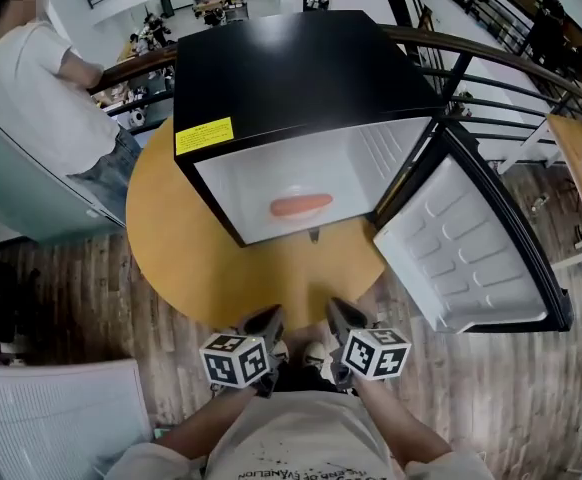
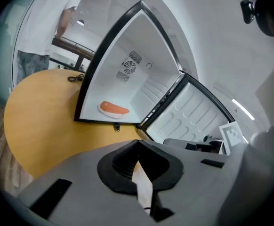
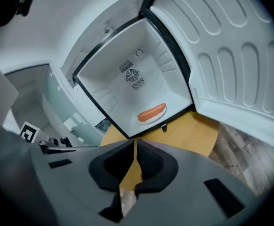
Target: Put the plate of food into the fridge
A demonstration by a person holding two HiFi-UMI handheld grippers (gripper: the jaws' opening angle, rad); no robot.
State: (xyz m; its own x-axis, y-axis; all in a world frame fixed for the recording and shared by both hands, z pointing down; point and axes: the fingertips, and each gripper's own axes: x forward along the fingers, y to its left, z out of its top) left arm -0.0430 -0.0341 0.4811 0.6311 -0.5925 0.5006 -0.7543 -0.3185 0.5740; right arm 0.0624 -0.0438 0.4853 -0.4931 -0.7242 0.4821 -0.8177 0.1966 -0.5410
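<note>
Pressed together and pinching nothing: left tongs point(image 1: 268, 320) and right tongs point(image 1: 339, 315), side by side at the near edge of the desk point(image 1: 171, 243). Well apart from the plate of food point(image 1: 301, 206). Set alone on the floor inside the open fridge point(image 1: 291, 68), with its door point(image 1: 471, 253) swung right.

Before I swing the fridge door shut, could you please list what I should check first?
1. White plate with the orange sausage lies inside the black mini fridge: ok.
2. Plate sits behind the fridge's front edge, though near it: ok.
3. White-lined fridge door shut: not ok, it stands wide open.
4. Left gripper free, jaws together on nothing: ok.
5. Right gripper free, jaws together on nothing: ok.
6. Person in the white shirt stands on the side away from the door: ok.
</note>
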